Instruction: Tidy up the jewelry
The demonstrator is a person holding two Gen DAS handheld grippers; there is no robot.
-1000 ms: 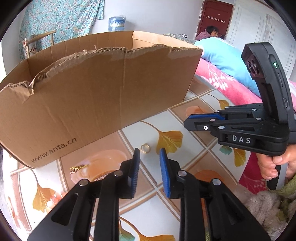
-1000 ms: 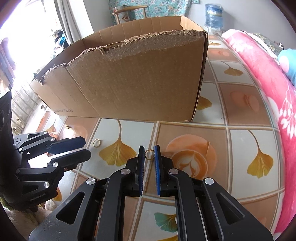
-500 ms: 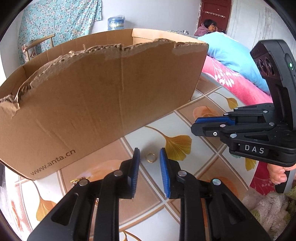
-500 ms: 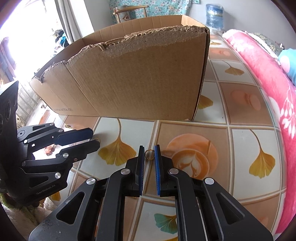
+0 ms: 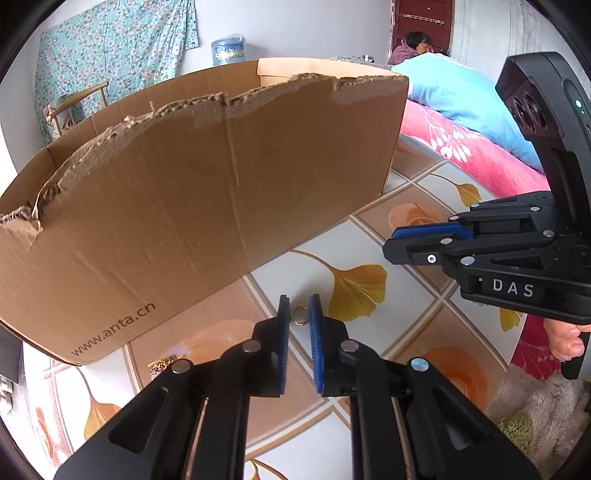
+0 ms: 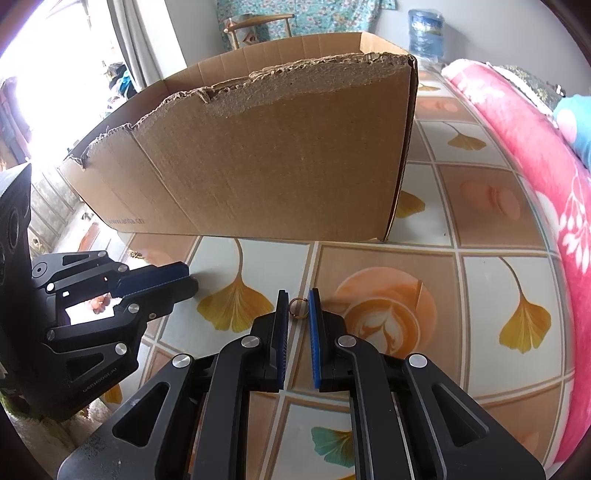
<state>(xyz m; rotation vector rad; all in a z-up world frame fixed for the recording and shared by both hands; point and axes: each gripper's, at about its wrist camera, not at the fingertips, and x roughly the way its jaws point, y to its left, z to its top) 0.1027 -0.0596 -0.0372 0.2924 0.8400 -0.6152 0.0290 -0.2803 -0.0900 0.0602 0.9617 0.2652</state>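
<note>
My left gripper (image 5: 299, 308) has closed around a small gold ring (image 5: 299, 314) low over the tiled floor, its blue pads touching the ring's sides. My right gripper (image 6: 298, 304) is shut on a second gold ring (image 6: 298, 308) and holds it above the floor. A gold chain piece (image 5: 162, 363) lies on the floor left of the left gripper. The brown cardboard box (image 5: 192, 192) stands open-topped just behind both grippers; it also shows in the right wrist view (image 6: 266, 162). Each gripper shows in the other's view, the right (image 5: 413, 242) and the left (image 6: 177, 280).
The floor has ginkgo-leaf tiles (image 6: 487, 288). A pink blanket and bed (image 6: 546, 155) run along the right. A wooden chair (image 6: 258, 26) and a water bottle (image 6: 424, 29) stand behind the box. A person (image 5: 413, 46) sits far back.
My left gripper moved forward to the ring on the floor and narrowed its jaws onto it. My right gripper stayed shut on its ring, nearly still.
</note>
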